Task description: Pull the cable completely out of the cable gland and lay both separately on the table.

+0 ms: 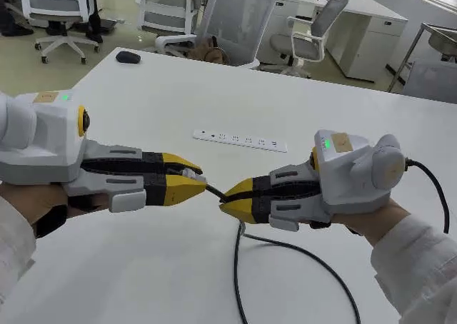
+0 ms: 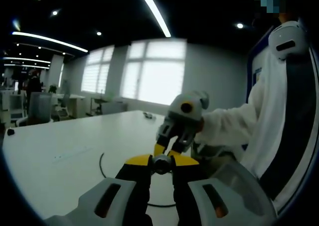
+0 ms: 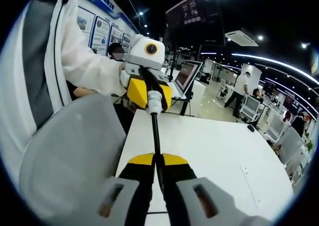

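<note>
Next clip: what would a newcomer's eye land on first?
Two yellow-tipped grippers meet nose to nose above the white table: the left gripper shut on the white cable gland, the right gripper shut on the black cable, a short straight stretch between them. The remaining cable trails across the table; a power strip lies beyond.
</note>
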A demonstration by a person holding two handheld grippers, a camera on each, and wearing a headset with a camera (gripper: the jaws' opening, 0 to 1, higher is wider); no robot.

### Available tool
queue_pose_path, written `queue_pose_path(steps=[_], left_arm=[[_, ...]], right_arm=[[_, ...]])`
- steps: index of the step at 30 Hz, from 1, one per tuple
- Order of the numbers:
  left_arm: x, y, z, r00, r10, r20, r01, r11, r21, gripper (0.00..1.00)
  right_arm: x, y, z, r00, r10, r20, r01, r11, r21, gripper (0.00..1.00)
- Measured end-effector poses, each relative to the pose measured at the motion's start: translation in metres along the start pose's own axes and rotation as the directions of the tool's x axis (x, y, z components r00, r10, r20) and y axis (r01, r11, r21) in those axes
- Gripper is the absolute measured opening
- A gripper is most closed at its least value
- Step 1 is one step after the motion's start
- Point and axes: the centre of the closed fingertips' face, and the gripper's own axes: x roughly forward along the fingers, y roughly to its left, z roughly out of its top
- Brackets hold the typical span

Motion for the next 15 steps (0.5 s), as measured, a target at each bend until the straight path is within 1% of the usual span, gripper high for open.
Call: queue_pose_path(steps=[4,6,7,11,13,14,15], left_arm=[[-0.003,0.005,-0.007,0.9994,0.022,-0.025,-0.022,1.000,0.006,0.17],[-0.004,0.006,-0.010,0.9990,0.024,-0.036,-0.024,1.000,0.012,0.17],[-0.004,0.006,-0.011,0.9989,0.025,-0.040,-0.024,1.000,0.014,0.17],[-0.004,0.009,-0.015,0.9980,0.032,-0.054,-0.031,0.999,0.018,0.17],[-0.005,0.010,-0.016,0.9976,0.039,-0.057,-0.038,0.999,0.020,0.17],[-0.006,0.010,-0.017,0.9976,0.042,-0.055,-0.041,0.999,0.020,0.17],[-0.007,0.010,-0.018,0.9983,0.039,-0.044,-0.038,0.999,0.009,0.17]], right_arm=[[0.002,-0.004,-0.012,0.9997,0.002,-0.023,-0.001,1.000,0.009,0.02],[0.004,-0.008,-0.024,0.9980,-0.004,-0.063,0.004,1.000,0.002,0.02],[0.005,-0.011,-0.029,0.9973,-0.007,-0.073,0.008,1.000,0.011,0.03],[0.008,-0.017,-0.044,0.9962,-0.012,-0.086,0.016,0.999,0.044,0.03],[0.009,-0.021,-0.055,0.9935,-0.024,-0.111,0.030,0.998,0.051,0.03],[0.010,-0.024,-0.063,0.9914,-0.032,-0.127,0.040,0.997,0.067,0.03],[0.010,-0.026,-0.066,0.9909,-0.042,-0.128,0.053,0.996,0.078,0.03]])
